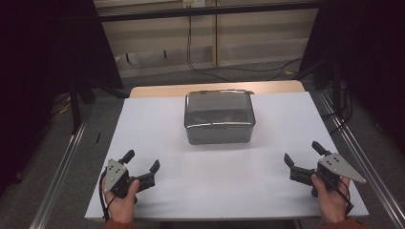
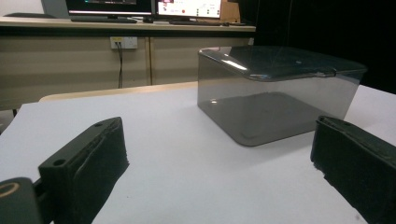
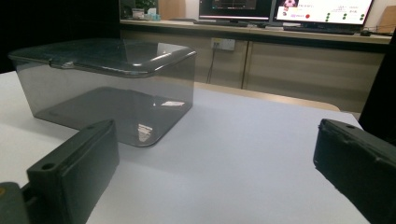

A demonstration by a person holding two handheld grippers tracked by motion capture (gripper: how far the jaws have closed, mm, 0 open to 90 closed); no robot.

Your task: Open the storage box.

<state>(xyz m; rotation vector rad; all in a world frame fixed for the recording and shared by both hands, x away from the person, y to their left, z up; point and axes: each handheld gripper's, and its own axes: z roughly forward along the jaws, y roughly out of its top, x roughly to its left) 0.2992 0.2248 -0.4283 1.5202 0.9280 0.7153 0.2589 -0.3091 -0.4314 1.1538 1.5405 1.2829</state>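
With each empty hand-held gripper, left and right, spread wide near the box, a one-sided squeeze could skid its smooth walls across the tabletop.

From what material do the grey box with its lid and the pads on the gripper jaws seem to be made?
Box: likely smoke-tinted transparent plastic, glossy; the table shows through its walls and light glints on them.
Lid: apparently the same tinted plastic, shiny, with bright reflections.
Jaw pads: probably black rubber or foam, matte; no glints, slightly uneven edges.
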